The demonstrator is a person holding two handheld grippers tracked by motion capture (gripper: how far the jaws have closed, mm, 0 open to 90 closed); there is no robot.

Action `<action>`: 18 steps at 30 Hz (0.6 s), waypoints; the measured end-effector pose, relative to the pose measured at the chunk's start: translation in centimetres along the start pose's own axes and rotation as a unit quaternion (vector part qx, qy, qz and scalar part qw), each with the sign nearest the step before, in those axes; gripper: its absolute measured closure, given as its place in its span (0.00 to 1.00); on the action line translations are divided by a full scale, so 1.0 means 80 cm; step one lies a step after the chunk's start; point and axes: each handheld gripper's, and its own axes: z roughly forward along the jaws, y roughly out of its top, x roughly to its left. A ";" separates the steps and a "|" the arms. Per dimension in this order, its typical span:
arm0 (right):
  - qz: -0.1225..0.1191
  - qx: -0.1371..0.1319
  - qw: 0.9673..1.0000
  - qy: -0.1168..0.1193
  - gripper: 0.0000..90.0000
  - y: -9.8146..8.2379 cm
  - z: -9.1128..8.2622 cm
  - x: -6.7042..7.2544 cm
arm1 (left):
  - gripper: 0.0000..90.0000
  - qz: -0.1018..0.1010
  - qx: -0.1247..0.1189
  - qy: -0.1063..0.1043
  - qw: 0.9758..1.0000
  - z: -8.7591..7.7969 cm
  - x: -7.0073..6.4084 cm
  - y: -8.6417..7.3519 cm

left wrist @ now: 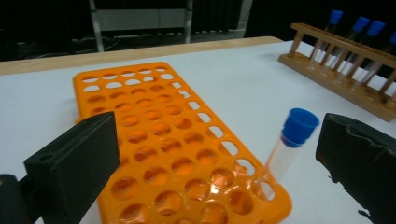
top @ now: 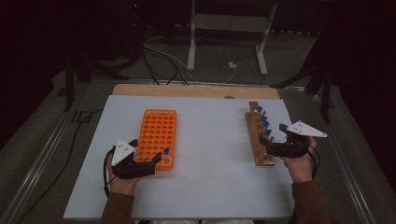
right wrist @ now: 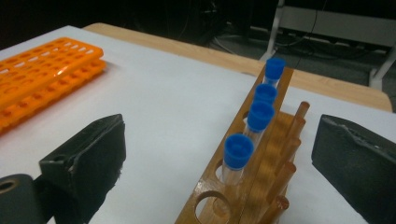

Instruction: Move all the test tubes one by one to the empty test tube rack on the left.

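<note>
An orange tube rack (top: 156, 135) lies left of centre on the white table (top: 210, 186). One clear tube with a blue cap (top: 166, 152) stands in a hole at the rack's near right corner. My left gripper (top: 147, 150) is open at that corner; in the left gripper view the tube (left wrist: 292, 140) stands free between the wide jaws, nearer the right one, over the orange rack (left wrist: 154, 126). A wooden rack (top: 257, 135) at the right holds several blue-capped tubes (top: 264, 122). My right gripper (top: 274, 138) is open beside its near end, and the nearest tube (right wrist: 237, 154) stands between the jaws, untouched.
The wooden rack (right wrist: 261, 186) has an empty hole at its near end and pegs along its right side. A wooden board edge (top: 196, 89) runs along the table's far side. Cables and a stand's white legs (top: 191, 46) sit on the floor beyond.
</note>
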 end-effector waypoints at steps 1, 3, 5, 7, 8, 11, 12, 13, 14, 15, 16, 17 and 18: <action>0.000 0.003 1.000 0.000 0.03 -0.001 0.002 0.000 | 0.01 -0.002 -0.002 0.002 1.000 0.000 0.001 0.000; 0.000 0.007 1.000 -0.003 0.06 -0.003 0.004 -0.001 | 0.01 -0.005 -0.002 0.005 1.000 0.000 0.002 -0.001; 0.003 0.012 1.000 -0.001 0.06 -0.005 0.007 -0.004 | 0.01 -0.007 -0.001 0.006 1.000 0.002 0.002 -0.002; 0.003 0.018 1.000 -0.004 0.07 -0.008 0.010 -0.005 | 0.01 -0.004 0.003 0.004 1.000 0.004 0.001 -0.002; 0.003 0.021 1.000 -0.007 0.08 -0.009 0.011 -0.006 | 0.01 -0.002 0.005 0.004 1.000 0.005 0.001 -0.003; -0.005 0.024 0.999 -0.022 0.18 -0.013 0.015 -0.006 | 0.01 0.000 0.007 0.004 1.000 0.006 0.001 -0.003; -0.008 0.027 0.999 -0.023 0.21 -0.014 0.016 -0.006 | 0.01 -0.001 0.007 0.005 1.000 0.006 0.001 -0.003; -0.011 0.031 0.999 -0.025 0.28 -0.015 0.017 -0.006 | 0.01 -0.003 0.007 0.005 1.000 0.006 0.002 -0.003; -0.015 0.035 0.999 -0.030 0.35 -0.016 0.019 -0.005 | 0.01 -0.004 0.006 0.006 1.000 0.006 0.002 -0.004; -0.019 0.036 0.999 -0.033 0.43 -0.017 0.020 -0.005 | 0.01 -0.004 0.007 0.006 1.000 0.006 0.003 -0.004; -0.022 0.038 0.998 -0.034 0.50 -0.018 0.021 -0.004 | 0.01 -0.005 0.007 0.006 1.000 0.006 0.003 -0.004; -0.029 0.042 0.998 -0.041 0.56 -0.018 0.022 -0.003 | 0.01 -0.003 0.007 0.006 1.000 0.006 0.003 -0.004; -0.043 0.046 0.996 -0.057 0.60 -0.019 0.024 -0.001 | 0.01 -0.003 0.008 0.006 1.000 0.007 0.002 -0.004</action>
